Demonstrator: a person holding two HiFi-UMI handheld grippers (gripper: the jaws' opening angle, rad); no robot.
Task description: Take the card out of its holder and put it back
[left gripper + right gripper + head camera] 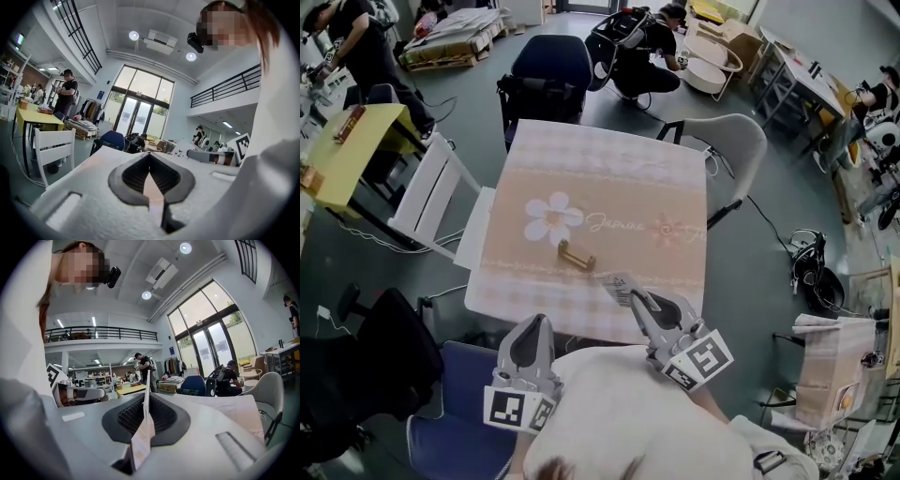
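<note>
one card [143,437], clamped in right tongs [635,300]

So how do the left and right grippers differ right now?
The right gripper is shut on the card, while the left gripper is shut on nothing. The right gripper angles inward toward the card holder, and the left gripper points straight ahead. Both are at the near edge of the table.

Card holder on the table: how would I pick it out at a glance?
Find the square, pink-checked table mid-room. Just on the near side of its printed white flower lies the card holder, a small golden-brown bar. It alone rests on the table; the pale card nearby is pinched in the right gripper.
</note>
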